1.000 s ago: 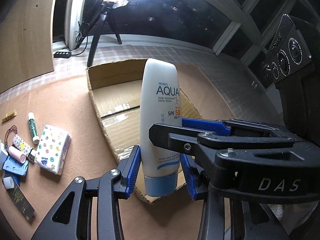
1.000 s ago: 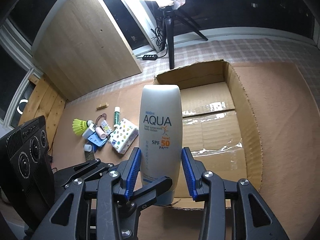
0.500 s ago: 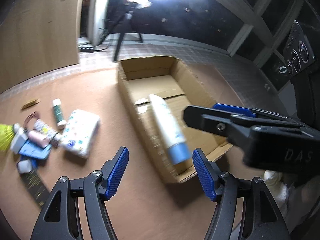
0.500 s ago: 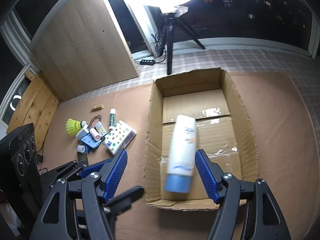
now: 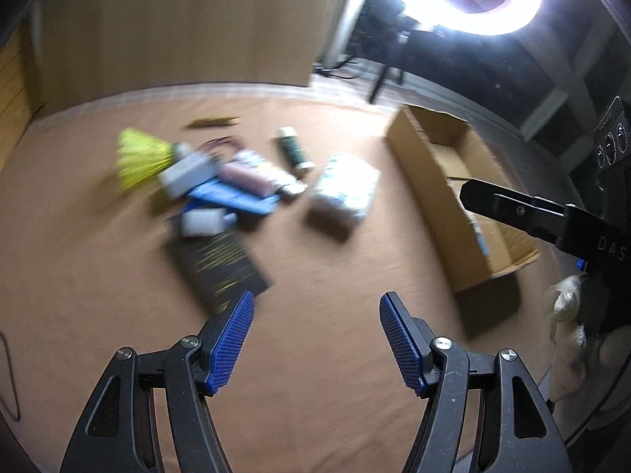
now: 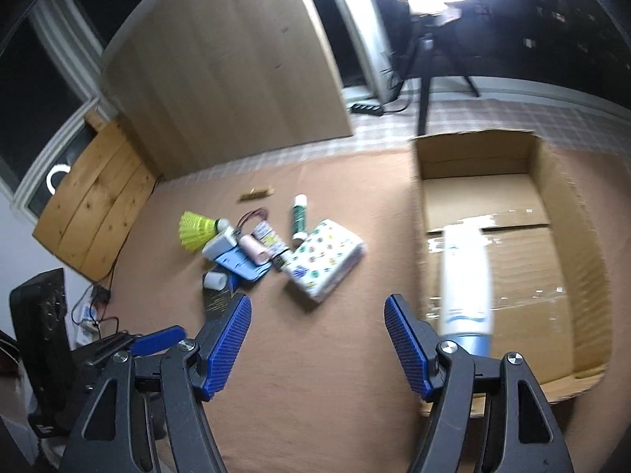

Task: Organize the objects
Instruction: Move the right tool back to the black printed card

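Sunscreen bottle [image 6: 467, 276], gripped upright a second ago, now lies inside the cardboard box [image 6: 418, 213] — one item sorted — and both left gripper [image 5: 315, 339] and right gripper [image 6: 317, 341] gape wide, empty, facing the clutter: shuttlecock [image 6: 195, 230], patterned tissue pack [image 6: 323, 260], probably a glue stick [image 6: 298, 216], nothing blocking.

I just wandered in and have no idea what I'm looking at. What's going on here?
A person is tidying small items into a cardboard box, using a handheld claw in each hand. A white lotion bottle lies inside the box. Both the left claw and the right claw are open and empty, over the brown mat. A yellow shuttlecock, a patterned pouch and other bits wait beside the box.
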A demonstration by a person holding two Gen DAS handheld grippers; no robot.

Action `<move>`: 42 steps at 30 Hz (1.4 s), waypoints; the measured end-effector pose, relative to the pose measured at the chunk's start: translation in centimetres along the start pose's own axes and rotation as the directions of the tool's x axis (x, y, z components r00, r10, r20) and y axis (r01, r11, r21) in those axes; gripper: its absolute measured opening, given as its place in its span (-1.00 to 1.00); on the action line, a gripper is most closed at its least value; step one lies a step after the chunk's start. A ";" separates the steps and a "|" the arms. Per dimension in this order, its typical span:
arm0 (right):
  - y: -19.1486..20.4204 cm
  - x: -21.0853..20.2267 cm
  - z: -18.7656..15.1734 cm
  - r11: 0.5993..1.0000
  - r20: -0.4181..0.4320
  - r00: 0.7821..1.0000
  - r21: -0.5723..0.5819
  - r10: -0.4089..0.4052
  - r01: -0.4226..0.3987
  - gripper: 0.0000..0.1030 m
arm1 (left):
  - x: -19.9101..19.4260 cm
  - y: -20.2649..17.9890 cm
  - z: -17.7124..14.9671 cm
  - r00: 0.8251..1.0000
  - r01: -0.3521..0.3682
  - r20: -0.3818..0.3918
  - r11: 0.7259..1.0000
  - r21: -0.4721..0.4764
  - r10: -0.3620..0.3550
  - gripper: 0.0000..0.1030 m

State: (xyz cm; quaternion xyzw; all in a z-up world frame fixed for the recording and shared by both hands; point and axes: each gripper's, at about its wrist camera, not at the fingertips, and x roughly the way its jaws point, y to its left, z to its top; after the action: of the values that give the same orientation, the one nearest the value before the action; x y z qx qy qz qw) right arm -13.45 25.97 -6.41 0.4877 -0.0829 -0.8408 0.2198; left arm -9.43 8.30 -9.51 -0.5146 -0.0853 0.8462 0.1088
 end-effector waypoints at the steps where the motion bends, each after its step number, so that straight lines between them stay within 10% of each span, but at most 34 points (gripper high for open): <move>1: 0.8 0.7 0.0 1.000 -0.019 1.000 -0.011 0.006 -0.006 0.29 | -0.3 0.9 -0.3 1.000 -0.008 0.001 1.000 -0.012 0.008 0.36; 18: 10.0 10.3 -1.0 0.983 -0.246 0.969 -0.181 -0.023 -0.023 0.29 | -3.3 9.8 -5.3 0.999 -0.051 -0.013 0.989 -0.140 0.050 0.43; 42: 14.2 16.4 -1.8 0.930 -0.326 0.925 -0.360 -0.195 0.069 0.31 | -5.0 14.0 -7.0 0.997 -0.075 -0.008 0.973 -0.216 0.075 0.43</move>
State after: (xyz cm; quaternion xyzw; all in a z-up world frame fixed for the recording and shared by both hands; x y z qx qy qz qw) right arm -14.82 6.13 -15.13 0.5907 0.1389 -0.7531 0.2543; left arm -2.33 -6.32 -12.07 -0.5262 -0.1575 0.8354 0.0201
